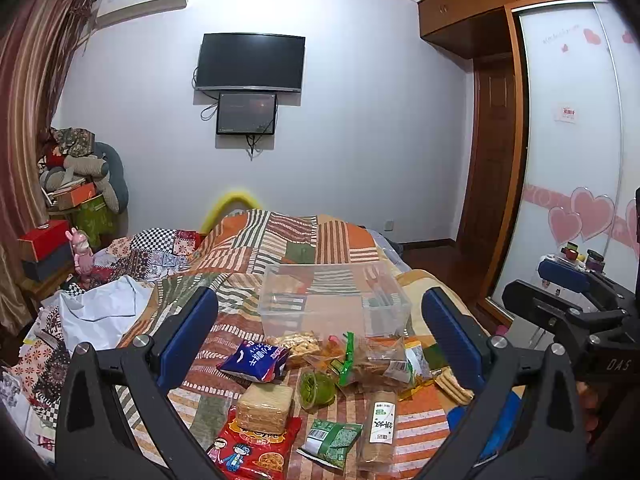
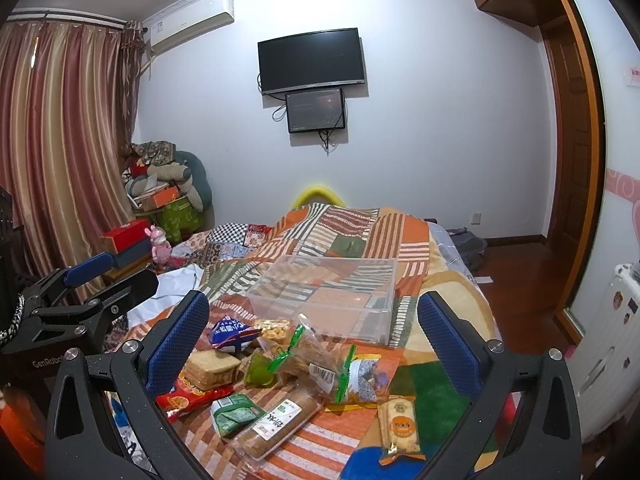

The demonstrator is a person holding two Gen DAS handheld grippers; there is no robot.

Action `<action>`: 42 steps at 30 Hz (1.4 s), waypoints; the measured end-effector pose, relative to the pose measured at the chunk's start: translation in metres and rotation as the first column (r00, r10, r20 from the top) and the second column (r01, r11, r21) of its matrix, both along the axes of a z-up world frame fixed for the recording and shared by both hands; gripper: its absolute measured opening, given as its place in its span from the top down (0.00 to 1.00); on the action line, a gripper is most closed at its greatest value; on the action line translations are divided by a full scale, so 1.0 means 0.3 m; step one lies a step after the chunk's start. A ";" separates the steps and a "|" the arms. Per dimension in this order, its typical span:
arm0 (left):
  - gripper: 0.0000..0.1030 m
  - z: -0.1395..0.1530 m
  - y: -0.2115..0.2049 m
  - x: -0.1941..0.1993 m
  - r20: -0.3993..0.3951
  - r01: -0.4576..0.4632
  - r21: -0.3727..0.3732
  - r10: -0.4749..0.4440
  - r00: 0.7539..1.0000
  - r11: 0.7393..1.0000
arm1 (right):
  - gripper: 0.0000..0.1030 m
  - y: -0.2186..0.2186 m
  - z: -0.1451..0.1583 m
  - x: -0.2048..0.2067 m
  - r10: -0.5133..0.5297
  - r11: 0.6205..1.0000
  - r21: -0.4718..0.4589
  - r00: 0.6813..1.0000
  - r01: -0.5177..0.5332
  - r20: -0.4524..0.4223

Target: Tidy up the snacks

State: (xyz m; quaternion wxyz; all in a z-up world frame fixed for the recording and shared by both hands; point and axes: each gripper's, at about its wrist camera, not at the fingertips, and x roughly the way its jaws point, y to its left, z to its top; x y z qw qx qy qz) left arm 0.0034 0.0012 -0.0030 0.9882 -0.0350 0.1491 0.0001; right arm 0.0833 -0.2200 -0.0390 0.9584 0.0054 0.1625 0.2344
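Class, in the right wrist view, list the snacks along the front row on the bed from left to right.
Red snack bag → green packet → long brown biscuit pack with white label → small orange cracker packet.

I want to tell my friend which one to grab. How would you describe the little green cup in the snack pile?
Find the clear plastic bin on the patchwork bedspread; the snack pile lies just in front of it. In the middle of that pile is the green cup, beside the square wafer block. It is the only small round see-through green tub among flat packets.
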 end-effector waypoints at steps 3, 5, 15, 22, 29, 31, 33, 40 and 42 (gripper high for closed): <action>0.00 0.001 0.000 -0.001 0.000 0.000 -0.001 0.000 1.000 1.000 | 0.00 -0.001 0.000 0.000 0.001 1.000 0.001 1.000 -0.001 0.000; 0.00 0.002 0.001 -0.001 0.001 0.000 -0.002 0.000 1.000 1.000 | 0.00 -0.001 0.000 0.000 -0.001 1.000 0.001 1.000 0.001 0.002; 0.00 0.006 -0.001 -0.004 0.000 0.005 -0.002 -0.005 1.000 1.000 | 0.00 -0.005 0.002 0.002 0.007 1.000 0.007 1.000 -0.007 0.001; 0.00 0.006 -0.002 -0.008 -0.003 0.011 -0.004 -0.011 1.000 1.000 | 0.00 -0.006 0.004 0.001 0.008 1.000 0.008 1.000 -0.008 0.000; 0.00 0.004 -0.005 -0.009 -0.003 0.014 -0.002 -0.014 1.000 1.000 | 0.00 -0.007 0.004 -0.001 0.008 1.000 0.008 1.000 -0.008 0.000; 0.00 0.002 -0.009 -0.009 -0.004 0.018 0.001 -0.018 1.000 1.000 | 0.00 -0.007 0.004 -0.001 0.008 1.000 0.008 1.000 -0.008 -0.001; 0.00 0.003 -0.013 -0.009 -0.005 0.020 0.004 -0.020 1.000 1.000 | 0.00 -0.008 0.005 -0.003 0.009 1.000 0.008 1.000 -0.009 -0.002; 0.00 0.008 -0.018 -0.009 -0.004 0.020 0.007 -0.020 1.000 1.000 | 0.00 -0.012 -0.002 -0.001 0.010 1.000 0.008 1.000 -0.010 -0.008; 0.00 0.008 -0.020 -0.008 -0.004 0.021 0.007 -0.021 1.000 1.000 | 0.00 -0.014 -0.006 -0.001 0.008 1.000 0.007 1.000 -0.008 -0.010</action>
